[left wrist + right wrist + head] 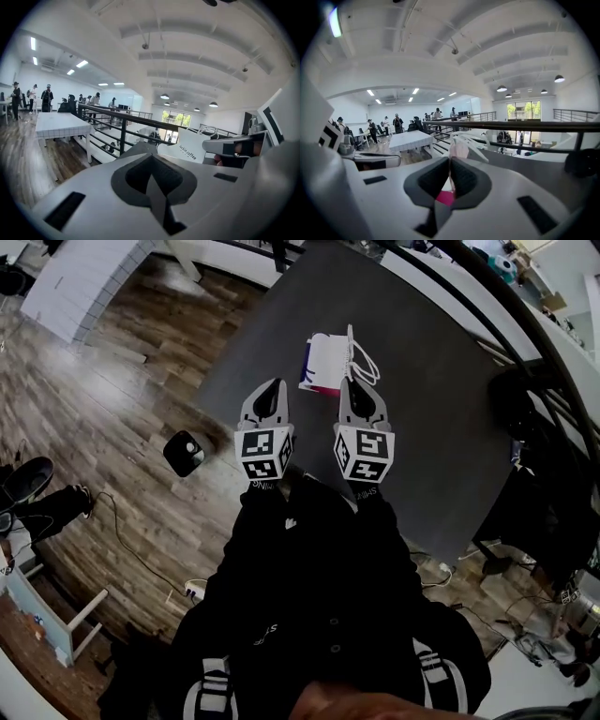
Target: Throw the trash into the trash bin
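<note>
A white paper bag (323, 362) with white cord handles and a pink-and-purple side lies on the dark grey table (431, 409). My right gripper (345, 382) is at the bag's right edge. In the right gripper view its jaws (451, 161) are shut on the thin bag edge, with pink showing between the pads. My left gripper (275, 385) hovers just left of the bag, shut with nothing in it. The left gripper view shows its closed jaws (151, 157) and the printed bag (194, 145) ahead to the right.
A small black bin-like object (185, 453) with a white patch stands on the wood floor left of the table. A black railing (525, 324) runs along the table's far right side. A white table (61, 124) and several people stand in the distance.
</note>
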